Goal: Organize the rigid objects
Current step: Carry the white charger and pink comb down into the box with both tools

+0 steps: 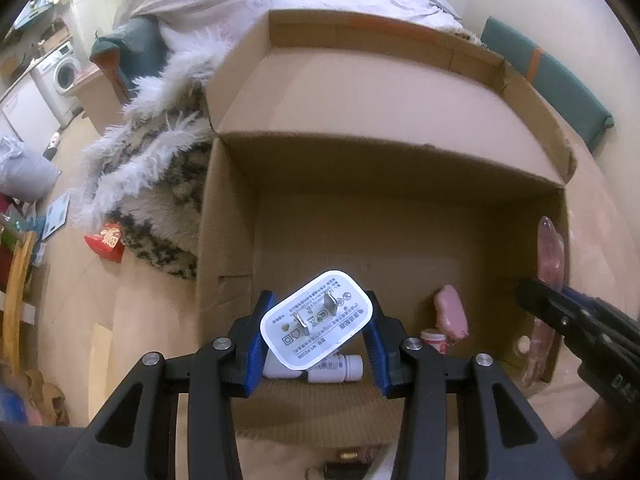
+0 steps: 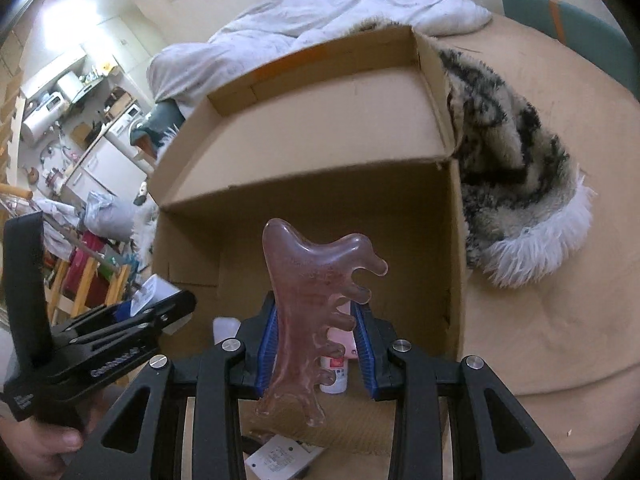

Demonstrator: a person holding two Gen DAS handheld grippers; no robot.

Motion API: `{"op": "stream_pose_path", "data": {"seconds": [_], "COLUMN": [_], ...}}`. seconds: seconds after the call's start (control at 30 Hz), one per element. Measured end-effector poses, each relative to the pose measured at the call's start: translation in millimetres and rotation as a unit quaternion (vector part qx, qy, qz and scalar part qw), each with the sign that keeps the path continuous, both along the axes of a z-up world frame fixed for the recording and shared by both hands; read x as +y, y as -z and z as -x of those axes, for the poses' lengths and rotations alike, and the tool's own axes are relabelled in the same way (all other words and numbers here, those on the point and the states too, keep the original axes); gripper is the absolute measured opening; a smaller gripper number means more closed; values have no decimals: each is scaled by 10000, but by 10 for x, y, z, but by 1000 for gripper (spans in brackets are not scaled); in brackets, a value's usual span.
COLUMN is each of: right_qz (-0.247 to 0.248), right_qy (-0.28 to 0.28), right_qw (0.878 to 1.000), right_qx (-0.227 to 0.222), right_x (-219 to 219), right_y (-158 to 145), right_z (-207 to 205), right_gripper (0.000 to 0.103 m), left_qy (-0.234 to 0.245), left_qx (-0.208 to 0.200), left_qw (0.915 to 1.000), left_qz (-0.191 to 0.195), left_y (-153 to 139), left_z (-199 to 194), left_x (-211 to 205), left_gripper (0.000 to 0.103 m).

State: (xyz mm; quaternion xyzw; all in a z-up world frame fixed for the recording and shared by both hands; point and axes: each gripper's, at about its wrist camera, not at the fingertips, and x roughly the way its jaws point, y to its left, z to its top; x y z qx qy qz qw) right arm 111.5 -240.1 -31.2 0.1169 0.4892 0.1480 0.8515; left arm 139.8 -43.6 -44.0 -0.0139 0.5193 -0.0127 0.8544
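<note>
My left gripper (image 1: 316, 328) is shut on a white plug adapter (image 1: 316, 318), prongs facing the camera, held over the open cardboard box (image 1: 400, 160). My right gripper (image 2: 314, 340) is shut on a translucent pink comb-shaped scraper (image 2: 308, 300), upright over the same box (image 2: 320, 128). Inside the box lie a white bottle (image 1: 336, 368), a pink soap-like piece (image 1: 452, 312) and a small red-capped jar (image 1: 432, 338). The scraper also shows in the left wrist view (image 1: 550, 264), and the left gripper with the adapter in the right wrist view (image 2: 148, 292).
The box sits on a tan bed surface (image 2: 560, 320) beside a furry black-and-white blanket (image 2: 516, 168) and a white duvet (image 2: 320, 8). Small items lie in front of the box (image 2: 280, 456). A red box (image 1: 106, 242) lies on the floor at left.
</note>
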Motion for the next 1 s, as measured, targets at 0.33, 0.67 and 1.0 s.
{"op": "stream_pose_path", "data": {"seconds": [0.33, 0.67, 1.0], "right_qz": [413, 563, 640], "right_qy": [-163, -174, -190], "right_qw": [9980, 9960, 9950], "right_qx": [448, 671, 743], "right_x": [160, 184, 264], "right_y": [338, 463, 511], "right_z": [-156, -185, -194], "right_gripper": [36, 36, 36], "left_qy": [260, 129, 141], "left_qx": [-80, 101, 142], "left_qw": [9996, 9998, 9998], "left_qz": [96, 60, -63], "left_y": [163, 322, 374], "left_z": [1, -41, -24], "left_x": [-76, -9, -32], "left_gripper": [39, 39, 39]}}
